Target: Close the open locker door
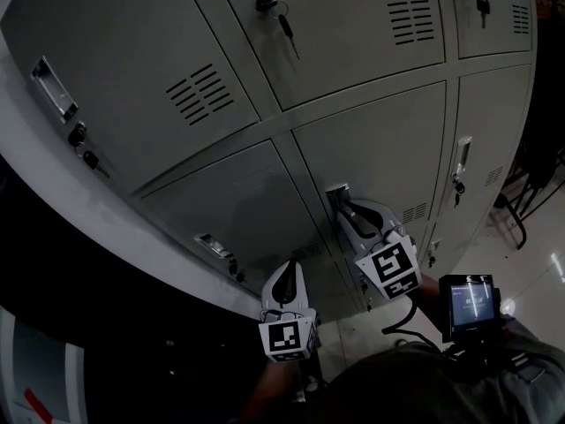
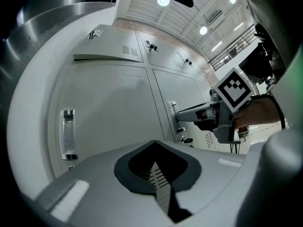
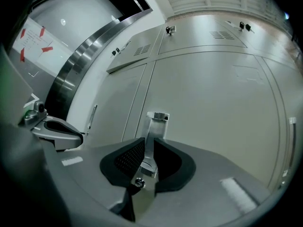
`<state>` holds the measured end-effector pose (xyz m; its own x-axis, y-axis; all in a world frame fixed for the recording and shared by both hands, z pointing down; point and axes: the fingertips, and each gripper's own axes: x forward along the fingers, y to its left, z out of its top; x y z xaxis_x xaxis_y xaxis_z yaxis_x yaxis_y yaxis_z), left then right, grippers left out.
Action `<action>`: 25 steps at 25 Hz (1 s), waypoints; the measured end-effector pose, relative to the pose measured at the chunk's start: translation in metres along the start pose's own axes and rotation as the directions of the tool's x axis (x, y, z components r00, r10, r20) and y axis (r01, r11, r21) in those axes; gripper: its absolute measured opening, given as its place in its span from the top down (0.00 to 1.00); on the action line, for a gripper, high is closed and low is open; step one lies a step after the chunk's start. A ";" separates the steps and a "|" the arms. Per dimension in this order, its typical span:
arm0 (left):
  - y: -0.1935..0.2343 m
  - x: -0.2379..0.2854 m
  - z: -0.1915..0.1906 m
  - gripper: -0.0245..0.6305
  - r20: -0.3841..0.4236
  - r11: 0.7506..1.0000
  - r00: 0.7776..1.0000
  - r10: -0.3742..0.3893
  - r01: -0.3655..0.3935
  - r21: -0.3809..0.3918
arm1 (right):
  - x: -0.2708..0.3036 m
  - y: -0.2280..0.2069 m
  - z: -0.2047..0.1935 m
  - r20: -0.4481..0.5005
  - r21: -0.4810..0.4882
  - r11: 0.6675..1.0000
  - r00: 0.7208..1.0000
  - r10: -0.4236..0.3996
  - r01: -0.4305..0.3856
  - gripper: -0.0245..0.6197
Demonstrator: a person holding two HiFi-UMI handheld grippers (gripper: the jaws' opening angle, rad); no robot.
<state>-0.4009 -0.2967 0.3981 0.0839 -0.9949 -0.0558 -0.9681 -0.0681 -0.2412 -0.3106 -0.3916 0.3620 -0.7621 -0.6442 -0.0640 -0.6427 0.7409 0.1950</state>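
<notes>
Left claw is closed and empty, clear of the lockers, at 7 o'clock from the right claw in the head view. Right claw is clamped on the handle. The grey door looks flush with its neighbours.

Flat grey steel locker doors wall off everything ahead, only slim silver pull handles and small dark dangling keys jutting out to snag on. The left gripper, jaws together, hangs in open air just off them; the right gripper clamps one handle, blocking it. Off right, pale glossy floor lies open beside thin black furniture legs.
</notes>
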 end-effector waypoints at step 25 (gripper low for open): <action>-0.142 -0.073 0.048 0.96 0.039 0.990 0.992 -0.117 0.120 -0.069 | -0.206 0.000 -0.008 -0.083 -0.002 0.994 0.991 -0.105 0.105 0.95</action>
<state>-0.2578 -0.2109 0.3899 0.2059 -0.9764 -0.0651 -0.9651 -0.1916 -0.1783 -0.1533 -0.2607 0.3829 -0.6816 -0.7317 -0.0029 -0.7189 0.6689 0.1892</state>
